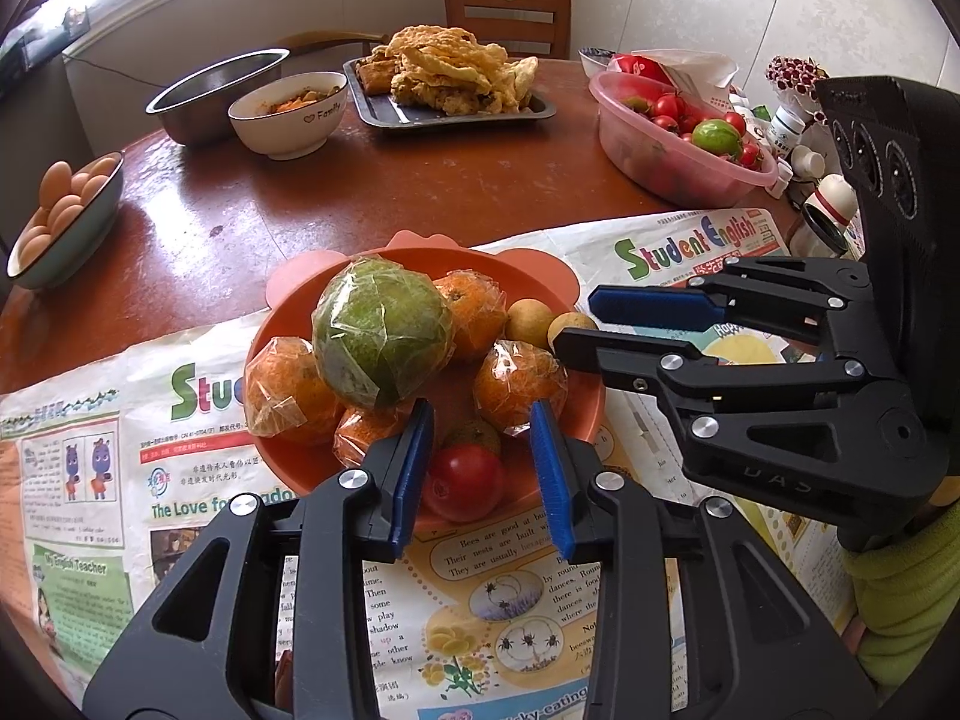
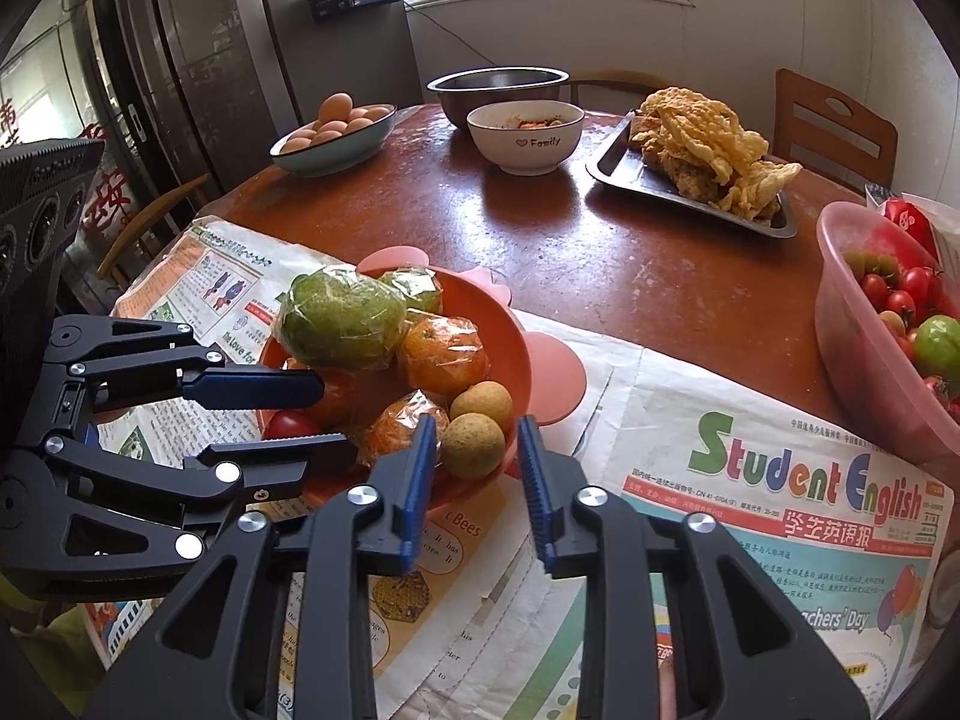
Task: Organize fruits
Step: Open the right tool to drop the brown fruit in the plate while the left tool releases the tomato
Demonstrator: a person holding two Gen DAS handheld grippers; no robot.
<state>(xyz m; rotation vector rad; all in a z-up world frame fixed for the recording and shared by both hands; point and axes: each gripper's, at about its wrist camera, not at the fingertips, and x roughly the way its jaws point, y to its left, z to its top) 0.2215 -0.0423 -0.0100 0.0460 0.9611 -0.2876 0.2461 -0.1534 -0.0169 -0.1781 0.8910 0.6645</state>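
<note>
An orange plate (image 1: 528, 276) (image 2: 510, 348) on newspaper holds a large wrapped green fruit (image 1: 381, 333) (image 2: 342, 318), several wrapped oranges (image 1: 519, 387) (image 2: 441, 354), two small brown fruits (image 2: 474, 444) and a red tomato (image 1: 465, 483). My left gripper (image 1: 483, 420) is open at the plate's near edge, with the tomato between its fingers. My right gripper (image 2: 477, 432) is open at the plate's right edge, just in front of the lower brown fruit. Each gripper also shows in the other's view, the right one (image 1: 570, 318) and the left one (image 2: 336, 417).
A pink tub of tomatoes (image 1: 672, 138) (image 2: 888, 330) stands at the right. At the back are a tray of fried food (image 1: 450, 84), a white "Family" bowl (image 1: 288, 114), a steel bowl (image 1: 216, 90) and a bowl of eggs (image 1: 66, 210). Small bottles (image 1: 828, 204) stand far right.
</note>
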